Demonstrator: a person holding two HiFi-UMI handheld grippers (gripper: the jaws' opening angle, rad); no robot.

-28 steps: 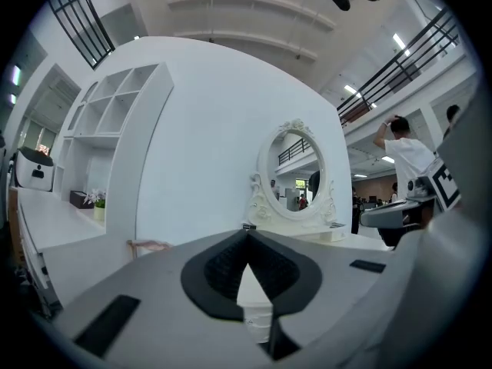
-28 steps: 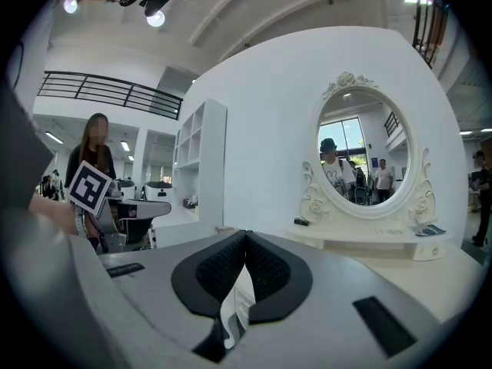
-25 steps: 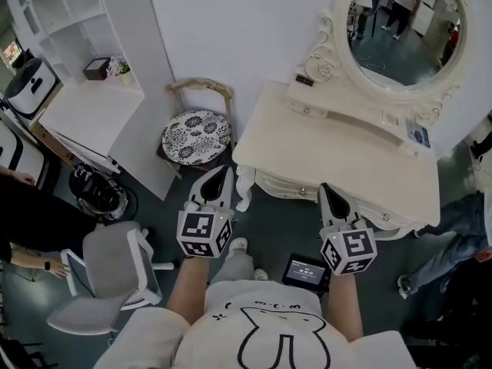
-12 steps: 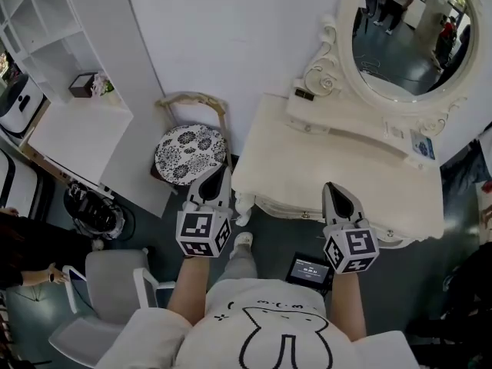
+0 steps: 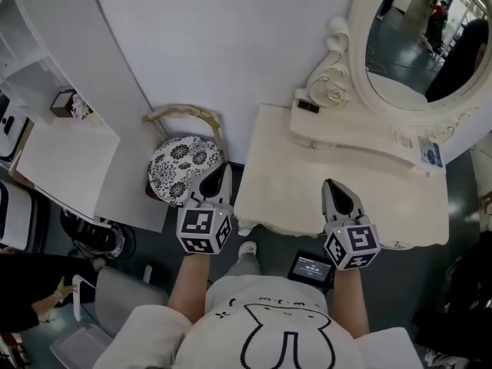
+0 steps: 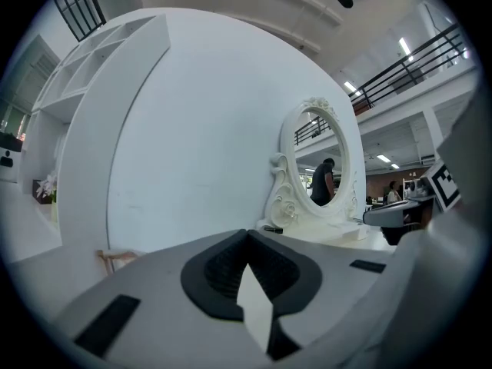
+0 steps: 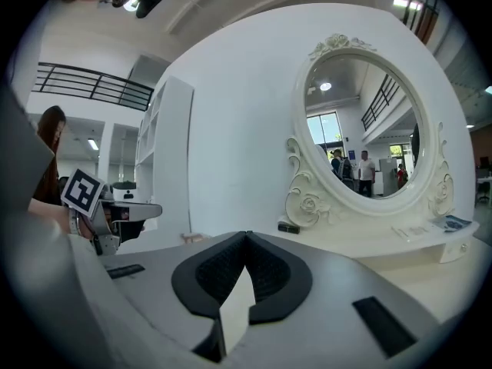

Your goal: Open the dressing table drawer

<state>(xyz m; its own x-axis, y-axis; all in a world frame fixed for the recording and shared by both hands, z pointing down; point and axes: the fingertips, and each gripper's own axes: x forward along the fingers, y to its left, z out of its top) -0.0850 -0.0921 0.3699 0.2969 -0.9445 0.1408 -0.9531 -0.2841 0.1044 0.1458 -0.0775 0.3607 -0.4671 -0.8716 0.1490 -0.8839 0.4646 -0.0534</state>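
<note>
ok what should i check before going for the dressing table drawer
1. Left gripper empty: ok, jaws together, nothing between them.
2. Right gripper empty: ok, jaws together, nothing between them.
3. Jaws open to take a handle: not ok, both are shut.
4. Drawer handle in sight: cannot tell; the top of the dressing table hides its front in the head view.
5. Grippers at drawer level: not ok, both gripper views look across the tabletop at the oval mirror.
6. Floral stool out of the way: ok, it stands left of the table, off its front.
</note>
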